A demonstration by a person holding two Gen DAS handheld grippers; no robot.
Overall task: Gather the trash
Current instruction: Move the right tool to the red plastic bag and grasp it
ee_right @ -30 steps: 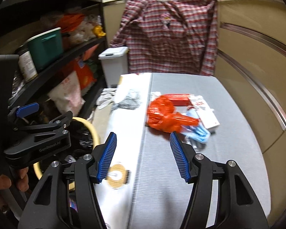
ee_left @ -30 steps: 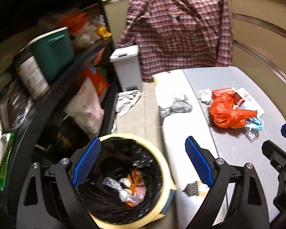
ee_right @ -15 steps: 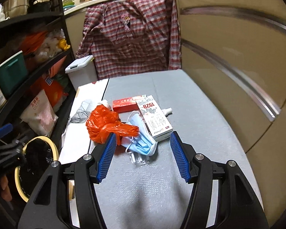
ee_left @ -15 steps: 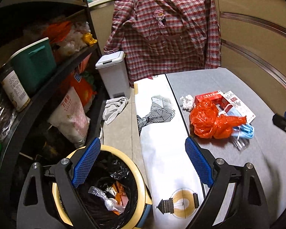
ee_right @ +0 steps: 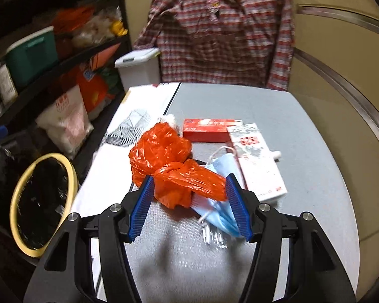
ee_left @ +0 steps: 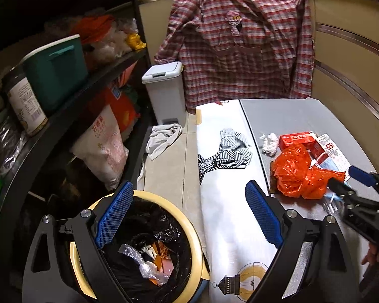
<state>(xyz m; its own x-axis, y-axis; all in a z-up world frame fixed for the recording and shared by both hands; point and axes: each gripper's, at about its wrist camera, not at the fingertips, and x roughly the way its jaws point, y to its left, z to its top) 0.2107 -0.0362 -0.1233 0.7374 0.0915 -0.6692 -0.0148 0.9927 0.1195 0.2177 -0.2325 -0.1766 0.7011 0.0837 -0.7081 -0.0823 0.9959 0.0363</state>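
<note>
A knotted orange plastic bag point(ee_right: 173, 162) lies on the grey table point(ee_right: 278, 116), on top of a blue face mask point(ee_right: 221, 209). A red box point(ee_right: 206, 130), a white carton point(ee_right: 256, 160) and a crumpled tissue point(ee_left: 269, 143) lie beside it. My right gripper point(ee_right: 189, 205) is open with the bag's knotted tail between its pads, not closed on it. My left gripper point(ee_left: 188, 213) is open and empty above the yellow-rimmed bin point(ee_left: 189, 229) with a black liner and trash inside. The bag point(ee_left: 297, 174) and my right gripper point(ee_left: 351, 184) also show in the left wrist view.
A white printed cloth point(ee_left: 230, 197) hangs over the table's left edge. Black shelves point(ee_left: 70, 101) with a teal box, a can and bags stand at the left. A white lidded bin point(ee_left: 165, 92), a rag point(ee_left: 163, 139) on the floor and a plaid shirt point(ee_left: 240, 48) are behind.
My right gripper has swung onto the table and closed in on the orange bag, which now sits between its open pads. My left gripper stays over the bin.
</note>
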